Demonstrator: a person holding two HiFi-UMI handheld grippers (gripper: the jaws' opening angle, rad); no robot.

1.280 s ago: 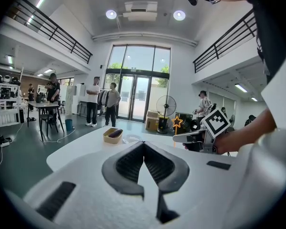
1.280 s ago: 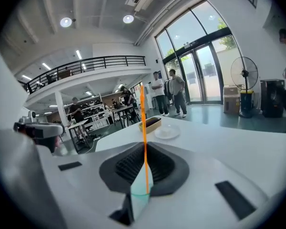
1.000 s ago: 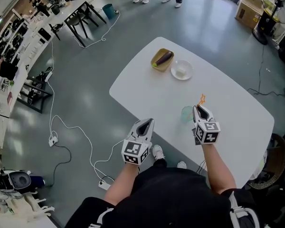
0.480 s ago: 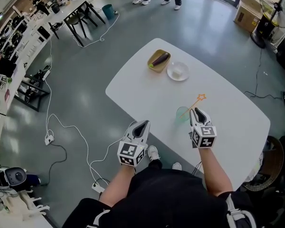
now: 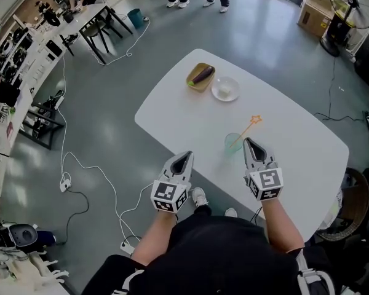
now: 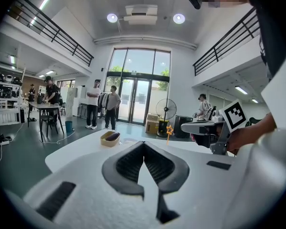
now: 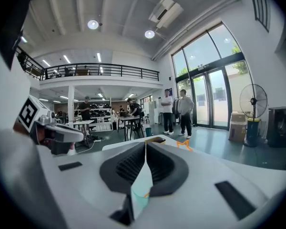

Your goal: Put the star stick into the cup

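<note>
A pale green see-through cup (image 5: pixel 233 143) stands near the front edge of the white table (image 5: pixel 295 134). The star stick (image 5: pixel 248 126) leans in it, its orange star (image 5: pixel 256 120) up and to the right. My right gripper (image 5: pixel 249 142) sits just right of the cup, shut and holding nothing, apart from the stick. In the right gripper view the star (image 7: pixel 184 146) shows beyond the closed jaws, and the cup (image 7: pixel 142 194) shows low behind them. My left gripper (image 5: pixel 183 158) hovers off the table's near edge, shut and empty. The star (image 6: pixel 169 129) also shows in the left gripper view.
A tan bowl with a dark eggplant (image 5: pixel 200 77) and a small white dish (image 5: pixel 225 89) sit at the table's far end. People stand by the glass doors (image 6: pixel 100 109). Desks and cables line the floor to the left (image 5: pixel 67 177). A fan (image 5: pixel 344 5) stands at the far right.
The right gripper let go of the star stick and drew back toward me. The stick now rests in the cup, leaning right. The left gripper barely moved.
</note>
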